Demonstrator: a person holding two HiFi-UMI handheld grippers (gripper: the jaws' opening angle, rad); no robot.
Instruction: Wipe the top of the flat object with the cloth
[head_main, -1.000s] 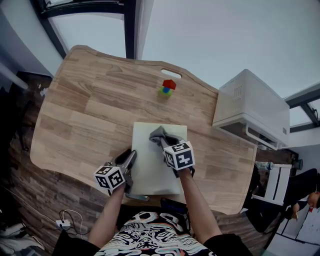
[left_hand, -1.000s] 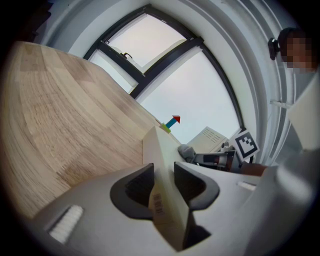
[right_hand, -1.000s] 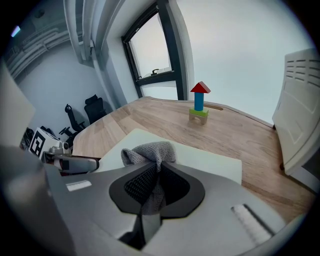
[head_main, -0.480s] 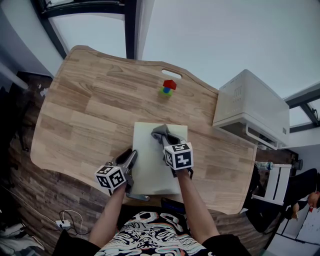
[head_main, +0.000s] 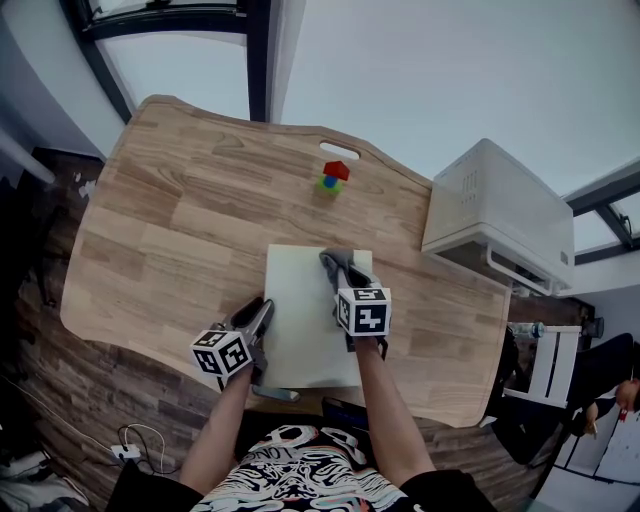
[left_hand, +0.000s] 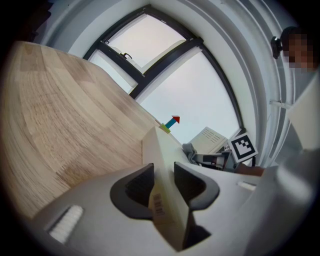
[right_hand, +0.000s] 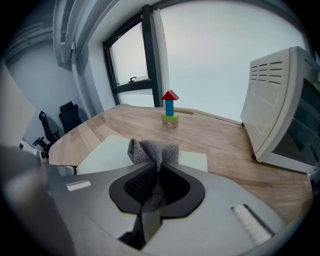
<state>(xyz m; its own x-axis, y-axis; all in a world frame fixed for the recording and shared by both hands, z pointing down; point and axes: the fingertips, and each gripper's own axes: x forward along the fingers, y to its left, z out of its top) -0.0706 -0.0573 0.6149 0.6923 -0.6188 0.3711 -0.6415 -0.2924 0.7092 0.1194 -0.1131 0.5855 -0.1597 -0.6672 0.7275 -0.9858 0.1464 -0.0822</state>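
Observation:
A pale, flat box (head_main: 305, 320) lies on the wooden table (head_main: 170, 230) near its front edge. My left gripper (head_main: 260, 315) clamps the box's left edge; in the left gripper view that edge (left_hand: 162, 200) stands between both pads. My right gripper (head_main: 343, 280) is shut on a bunched grey cloth (head_main: 335, 262), which rests on the far right part of the box's top. In the right gripper view the cloth (right_hand: 152, 149) sticks out from between the pads, over the box (right_hand: 110, 152).
A small toy tower (head_main: 334, 177) of red, blue and green blocks stands beyond the box. A white appliance (head_main: 495, 215) sits at the table's right edge. A slot-shaped cut-out (head_main: 341, 151) marks the far edge. Bare wood lies to the left.
My right gripper has dragged the cloth to the right across the far part of the box's top. The left gripper has kept its grip and place.

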